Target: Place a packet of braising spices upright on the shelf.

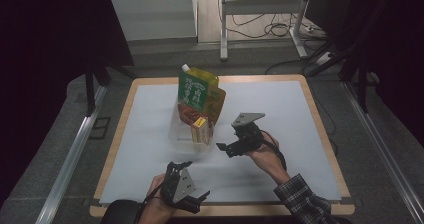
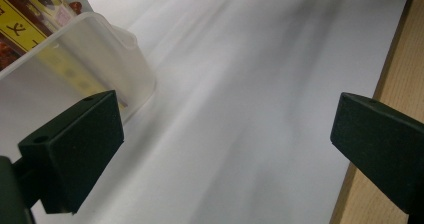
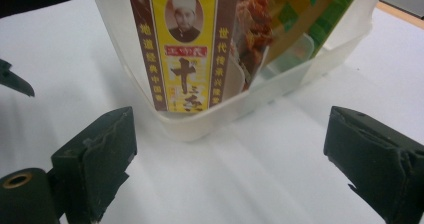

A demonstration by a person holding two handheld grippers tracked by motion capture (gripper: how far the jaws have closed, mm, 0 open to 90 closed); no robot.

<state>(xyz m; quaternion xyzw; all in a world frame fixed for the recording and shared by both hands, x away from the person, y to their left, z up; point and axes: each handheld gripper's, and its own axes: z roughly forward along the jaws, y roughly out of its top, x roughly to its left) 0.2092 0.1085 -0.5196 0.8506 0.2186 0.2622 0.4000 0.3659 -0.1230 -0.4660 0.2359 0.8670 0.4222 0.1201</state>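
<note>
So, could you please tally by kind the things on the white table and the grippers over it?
Clear plastic bins: 1
Green-labelled bottles standing in the bin: 1
Orange snack bags in the bin: 1
Yellow boxes in the bin: 1
Grippers, both open and holding nothing: 2, left gripper and right gripper
Total: 6

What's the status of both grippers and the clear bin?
Left gripper open, empty, near table edge. Right gripper open, facing clear plastic bin, not touching. Yellow box and green pouch inside. Path unobstructed.
</note>
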